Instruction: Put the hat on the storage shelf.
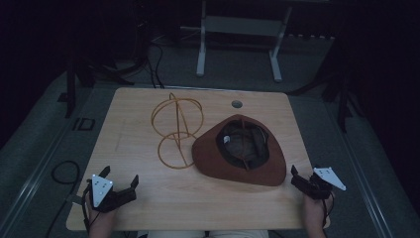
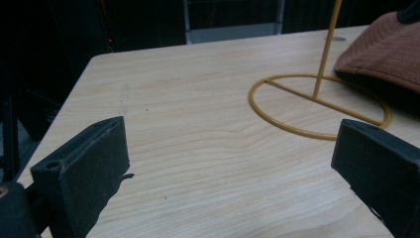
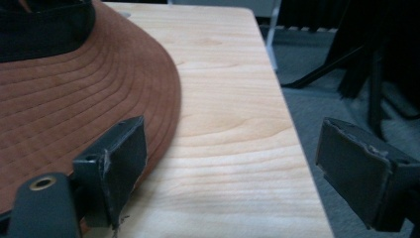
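Hat upside down on table, touching wire stand | left gripper spread, empty | right gripper spread, beside brim

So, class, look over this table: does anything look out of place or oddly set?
Yes: the brown hat lies upside down, crown on the table and lining facing up, beside the yellow wire stand, which stands upright with nothing on it.

We see the hat upturned on the table, the wire stand just left of it.
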A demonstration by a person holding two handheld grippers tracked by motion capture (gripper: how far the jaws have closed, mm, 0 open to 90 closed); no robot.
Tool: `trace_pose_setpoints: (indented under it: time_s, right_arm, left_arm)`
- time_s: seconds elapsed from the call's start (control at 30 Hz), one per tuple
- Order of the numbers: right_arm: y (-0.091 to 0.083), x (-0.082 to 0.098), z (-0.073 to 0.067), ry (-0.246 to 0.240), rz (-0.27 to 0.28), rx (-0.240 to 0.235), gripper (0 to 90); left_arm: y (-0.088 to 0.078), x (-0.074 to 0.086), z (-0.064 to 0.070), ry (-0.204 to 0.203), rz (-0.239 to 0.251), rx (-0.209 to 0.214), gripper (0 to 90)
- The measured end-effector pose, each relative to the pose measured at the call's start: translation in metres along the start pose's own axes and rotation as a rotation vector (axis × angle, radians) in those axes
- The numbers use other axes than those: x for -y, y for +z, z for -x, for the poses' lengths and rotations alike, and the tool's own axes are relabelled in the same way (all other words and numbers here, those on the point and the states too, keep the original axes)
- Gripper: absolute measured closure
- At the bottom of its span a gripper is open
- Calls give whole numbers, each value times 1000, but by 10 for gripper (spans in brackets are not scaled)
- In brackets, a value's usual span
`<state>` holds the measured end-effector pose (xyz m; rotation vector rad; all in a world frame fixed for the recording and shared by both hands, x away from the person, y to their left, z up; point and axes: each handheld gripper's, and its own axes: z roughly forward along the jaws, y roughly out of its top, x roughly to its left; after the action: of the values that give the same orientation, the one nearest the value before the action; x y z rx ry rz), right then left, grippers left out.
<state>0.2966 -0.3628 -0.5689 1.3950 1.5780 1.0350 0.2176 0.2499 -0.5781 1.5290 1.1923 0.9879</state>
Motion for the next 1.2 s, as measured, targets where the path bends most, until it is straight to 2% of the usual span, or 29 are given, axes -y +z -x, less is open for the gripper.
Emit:
trace_pose_setpoints:
  time_s: [0.1,0.17,0.23,0.33,0.43,0.53,0.57,0.6,0.67,0.93,1.2]
  right_arm:
    - [-2,-1,2,11,-17,-42,129]
    - [-4,-3,4,27,-46,-82,129]
    - [-6,-6,5,56,-70,-113,129]
    - [-6,-16,2,41,-123,-138,130]
    - [-4,-24,-5,29,-145,-169,130]
    - [-2,-29,-10,13,-140,-195,129]
    - [-1,-30,-11,16,-122,-200,129]
    - [-1,-30,-11,16,-122,-200,129]
    - [1,-34,-14,24,-125,-231,129]
    - [9,-58,-26,-22,-102,-257,129]
    - [18,-86,-38,-69,-116,-288,129]
  left_arm:
    - [1,0,1,-9,-8,17,20]
    - [1,0,4,2,-24,-1,20]
    - [2,0,4,2,-27,7,20]
    - [1,-1,4,11,-46,-7,20]
    - [1,-1,4,6,-50,1,20]
    - [1,-1,7,23,-49,10,20]
    - [1,-2,7,24,-49,13,20]
    - [1,-2,7,24,-49,13,20]
    - [1,-2,8,30,-55,13,20]
    - [2,-1,9,32,-62,18,20]
    - [2,-2,9,33,-67,24,20]
